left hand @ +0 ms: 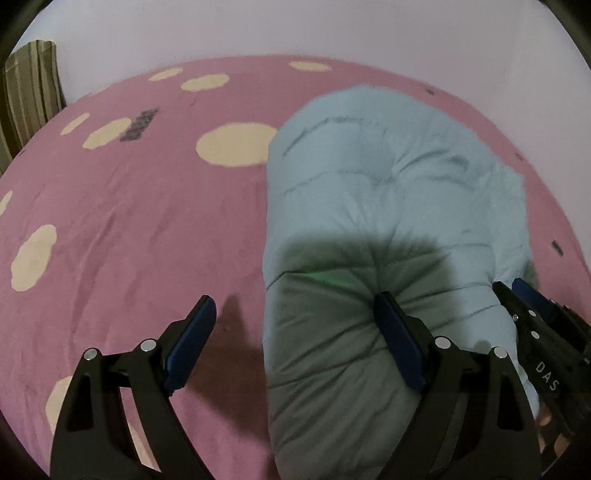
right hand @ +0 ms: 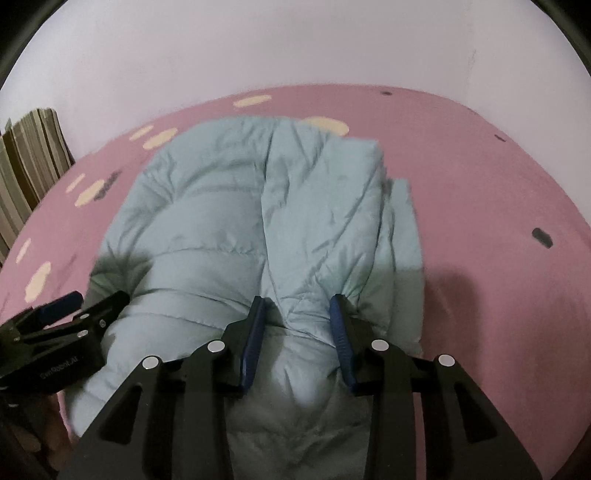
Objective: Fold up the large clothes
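Note:
A light blue puffer jacket [left hand: 388, 206] lies folded into a thick bundle on a pink bedspread [left hand: 129, 229]. My left gripper [left hand: 295, 339] is open wide at the jacket's near left edge; its right finger presses on the padding and its left finger is over the bedspread. In the right wrist view the jacket [right hand: 236, 206] fills the middle. My right gripper [right hand: 297, 332] has its jaws closed in on a bunched fold of the jacket's near edge. The right gripper also shows in the left wrist view [left hand: 532, 306], and the left gripper shows in the right wrist view [right hand: 74, 306].
The bedspread has cream spots [left hand: 236, 144] and small dark marks [right hand: 541, 236]. A pale wall [left hand: 295, 26] stands behind the bed. A striped curtain [left hand: 29, 85] hangs at the far left, also in the right wrist view [right hand: 29, 162].

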Demonstrator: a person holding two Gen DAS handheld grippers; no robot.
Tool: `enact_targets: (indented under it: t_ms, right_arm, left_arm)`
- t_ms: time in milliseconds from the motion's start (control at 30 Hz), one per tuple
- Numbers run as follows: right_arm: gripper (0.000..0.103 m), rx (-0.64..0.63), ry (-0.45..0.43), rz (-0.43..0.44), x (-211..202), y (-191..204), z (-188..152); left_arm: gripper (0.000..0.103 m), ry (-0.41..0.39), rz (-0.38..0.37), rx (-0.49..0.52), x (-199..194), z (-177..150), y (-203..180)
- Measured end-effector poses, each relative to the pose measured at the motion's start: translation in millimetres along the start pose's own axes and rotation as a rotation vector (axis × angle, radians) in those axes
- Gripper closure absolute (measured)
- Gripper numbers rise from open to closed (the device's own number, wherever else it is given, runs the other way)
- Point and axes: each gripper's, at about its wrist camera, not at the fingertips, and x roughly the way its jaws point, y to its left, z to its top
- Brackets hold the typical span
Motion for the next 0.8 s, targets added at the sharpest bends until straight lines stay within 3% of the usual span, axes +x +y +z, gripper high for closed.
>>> enact_targets:
  t_ms: [67, 200, 367, 533, 800]
  right_arm:
    - [0.066, 0.007, -0.001, 0.005, 7, -1, -4]
    - [0.066, 0.008, 0.001, 0.003, 8, -1, -5]
    - [0.065, 0.020, -0.038, 0.016, -3, -3, -2]
    - [0.056, 0.066, -0.058, 0.052, -24, -12, -3]
    - [0.042, 0.147, -0.111, 0.089, -51, -36, 8]
  left_arm:
    - [0.014, 0.022, -0.012, -0.019, 9, -3, 3]
    - [0.014, -0.005, 0.018, 0.013, 8, -6, -3]
    - [0.015, -0.040, -0.015, -0.015, -8, -5, 0]
    - [0.015, -0.027, -0.065, -0.067, -21, 1, 12]
    - [0.015, -0.056, -0.056, -0.140, -39, 13, 32]
